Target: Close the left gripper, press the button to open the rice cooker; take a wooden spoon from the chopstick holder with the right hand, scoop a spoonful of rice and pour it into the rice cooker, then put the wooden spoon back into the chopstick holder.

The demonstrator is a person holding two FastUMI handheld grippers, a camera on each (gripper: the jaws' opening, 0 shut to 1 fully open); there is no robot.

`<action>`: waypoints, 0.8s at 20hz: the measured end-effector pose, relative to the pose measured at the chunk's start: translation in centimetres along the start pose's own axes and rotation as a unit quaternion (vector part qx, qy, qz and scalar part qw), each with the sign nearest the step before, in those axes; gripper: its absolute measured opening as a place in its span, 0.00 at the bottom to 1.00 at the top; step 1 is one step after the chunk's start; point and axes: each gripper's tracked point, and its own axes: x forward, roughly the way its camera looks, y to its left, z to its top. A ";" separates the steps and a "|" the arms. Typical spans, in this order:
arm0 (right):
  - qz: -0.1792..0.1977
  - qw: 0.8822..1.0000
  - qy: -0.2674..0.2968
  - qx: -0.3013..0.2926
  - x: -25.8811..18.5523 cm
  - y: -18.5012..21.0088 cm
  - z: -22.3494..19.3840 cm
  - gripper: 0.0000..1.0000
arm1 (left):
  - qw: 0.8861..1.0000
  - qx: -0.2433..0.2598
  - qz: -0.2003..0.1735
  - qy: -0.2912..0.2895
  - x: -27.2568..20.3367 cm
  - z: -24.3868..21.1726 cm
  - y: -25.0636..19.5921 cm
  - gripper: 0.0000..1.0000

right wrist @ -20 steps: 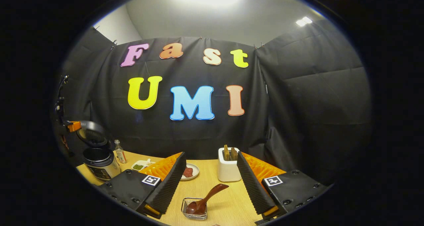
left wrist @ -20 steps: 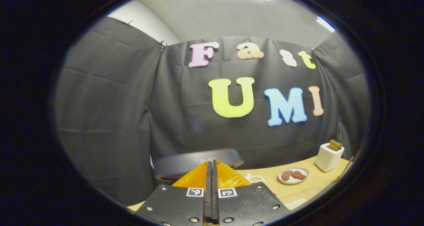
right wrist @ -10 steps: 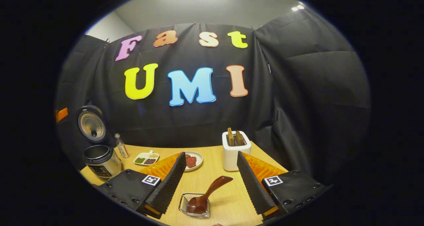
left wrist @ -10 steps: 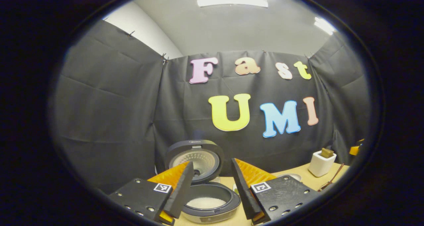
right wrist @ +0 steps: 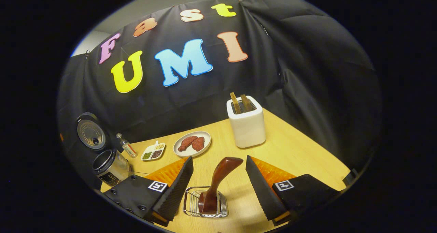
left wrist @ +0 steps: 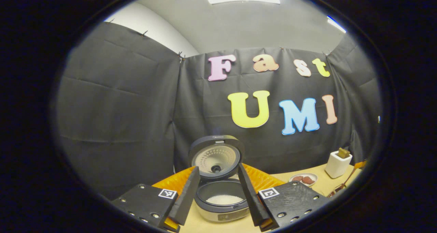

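1. Left gripper (left wrist: 215, 195): fingers spread wide and holding nothing; in the left gripper view it sits low over the table (left wrist: 307, 188), with the rice cooker (left wrist: 222, 202) framed between the two fingers.
2. Rice cooker: lid (left wrist: 215, 157) raised and standing upright behind the pot; white rice (left wrist: 224, 199) lies in the bottom of the inner pot; in the right gripper view the cooker (right wrist: 111, 166) stands at the table's far left corner, close against the booth wall.
3. Right gripper (right wrist: 220, 188): fingers spread apart, gripping nothing; the wooden spoon (right wrist: 218, 181) stands between them without touching either finger.
4. Wooden spoon: bowl down in the wire chopstick holder (right wrist: 205, 204), handle leaning up and to the right; the holder stands near the table's front edge.
5. Other items on the table: a white toaster (right wrist: 246, 122) with two slices standing in it, toward the back right; a plate (right wrist: 192, 144) carrying two brown pieces; a small divided dish (right wrist: 153, 151) and a small bottle (right wrist: 125, 145) between the plate and the cooker.
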 end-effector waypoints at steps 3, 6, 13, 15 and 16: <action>0.011 0.999 0.037 0.022 1.2 0.1 -2.1 0.98 | 1.000 -0.002 0.011 0.004 -0.7 -0.2 0.8 0.70; 0.018 0.997 0.062 0.042 2.0 0.3 -3.8 0.96 | 1.000 0.005 0.020 0.005 -1.5 -0.3 1.3 0.72; 0.045 0.990 0.092 0.092 3.4 1.0 -5.0 0.12 | 1.000 0.009 0.026 0.005 -2.5 0.0 1.1 0.73; 0.048 0.992 0.089 0.077 4.6 1.0 -5.6 0.20 | 1.000 0.008 0.027 0.008 -2.9 -0.3 0.7 0.73; 0.054 0.993 0.084 0.061 1.4 1.1 -4.0 0.12 | 1.000 0.007 0.027 0.008 -3.2 -0.3 0.4 0.73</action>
